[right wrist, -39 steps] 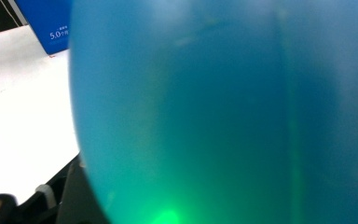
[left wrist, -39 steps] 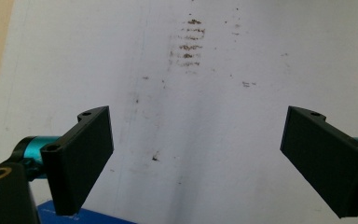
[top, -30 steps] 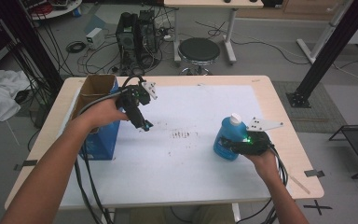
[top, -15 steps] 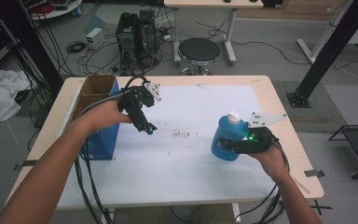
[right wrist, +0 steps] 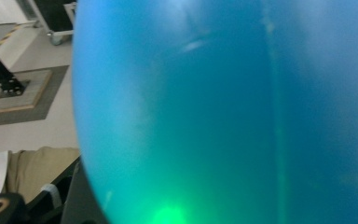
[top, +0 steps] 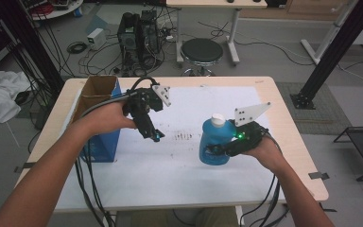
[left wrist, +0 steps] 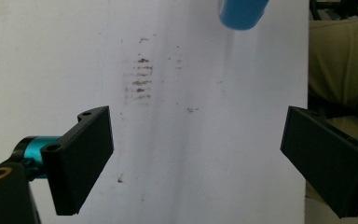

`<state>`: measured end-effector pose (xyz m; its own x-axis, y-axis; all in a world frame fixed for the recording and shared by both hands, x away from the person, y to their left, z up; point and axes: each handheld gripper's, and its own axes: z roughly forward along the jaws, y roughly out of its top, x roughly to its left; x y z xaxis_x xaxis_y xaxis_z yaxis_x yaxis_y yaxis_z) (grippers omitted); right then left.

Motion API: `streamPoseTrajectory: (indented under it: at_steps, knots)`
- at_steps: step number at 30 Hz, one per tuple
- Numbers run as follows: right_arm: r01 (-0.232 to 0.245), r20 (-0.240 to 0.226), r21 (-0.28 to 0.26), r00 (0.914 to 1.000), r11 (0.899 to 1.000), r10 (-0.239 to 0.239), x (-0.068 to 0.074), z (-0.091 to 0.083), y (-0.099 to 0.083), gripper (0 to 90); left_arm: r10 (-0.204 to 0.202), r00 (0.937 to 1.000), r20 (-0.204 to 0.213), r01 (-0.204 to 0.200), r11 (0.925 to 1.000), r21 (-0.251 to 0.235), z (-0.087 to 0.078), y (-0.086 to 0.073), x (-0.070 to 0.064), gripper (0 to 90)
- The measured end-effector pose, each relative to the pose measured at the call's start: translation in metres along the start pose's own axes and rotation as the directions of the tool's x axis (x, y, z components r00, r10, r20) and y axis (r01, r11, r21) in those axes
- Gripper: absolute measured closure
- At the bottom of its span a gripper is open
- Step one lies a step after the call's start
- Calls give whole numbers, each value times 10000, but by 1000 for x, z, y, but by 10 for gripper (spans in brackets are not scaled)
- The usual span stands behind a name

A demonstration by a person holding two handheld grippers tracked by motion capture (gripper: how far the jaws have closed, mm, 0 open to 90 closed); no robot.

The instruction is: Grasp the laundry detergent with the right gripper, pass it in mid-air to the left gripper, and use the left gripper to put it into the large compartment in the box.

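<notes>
A blue bottle (top: 213, 142) with a white cap stands upright over the right half of the white sheet (top: 170, 165). My right gripper (top: 221, 151) is shut on its lower body from the right, and its blue wall (right wrist: 223, 112) sits right against that camera. My left gripper (top: 152, 135) hovers over the sheet's left-centre, tips pointing down, a short way left of the bottle. Its jaws stand wide open with nothing between them over brown smudges (left wrist: 141, 77) on the paper. The bottle (left wrist: 240, 13) shows at the top edge of the left gripper view.
An open cardboard box with blue sides (top: 97, 127) stands at the table's left edge, just behind my left hand. Cables trail from both grippers off the near edge. A stool (top: 202, 49) and equipment stand on the floor beyond the far edge.
The right gripper has carried the blue bottle a little leftward, toward the sheet's middle. The left gripper has drifted slightly right and nearer, still open.
</notes>
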<state>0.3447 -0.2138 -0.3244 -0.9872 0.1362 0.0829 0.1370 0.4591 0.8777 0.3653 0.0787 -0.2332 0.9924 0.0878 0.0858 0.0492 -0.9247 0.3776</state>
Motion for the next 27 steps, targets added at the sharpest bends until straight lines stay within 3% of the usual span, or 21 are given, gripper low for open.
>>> streamPoseTrajectory:
  at_steps: [1,8,10,18,23,25,27]
  knots:
    - [100,-162,35,9998,9999,-99,0,5,4,428,76,9998,156,-77,10000,56,0,3,-4,93]
    - [483,-731,396,9963,9981,-453,0,25,16,429,332,9993,192,-334,9994,109,-2,14,-13,93]
    - [778,-941,574,9929,9953,-722,0,34,18,429,418,9988,253,-422,9990,172,-6,20,-17,93]
    - [724,-907,511,9936,9961,-675,0,44,19,435,366,9989,306,-379,9984,416,-10,30,-21,93]
    - [692,-863,561,9942,9960,-642,1,46,22,436,606,9977,293,-622,9964,583,-11,43,-24,93]
    - [1001,-899,469,9914,9939,-956,0,49,23,437,672,9973,295,-688,9959,581,-11,48,-25,93]
    - [1009,-912,500,9912,9936,-961,0,50,25,436,663,9971,361,-684,9958,611,-11,50,-25,93]
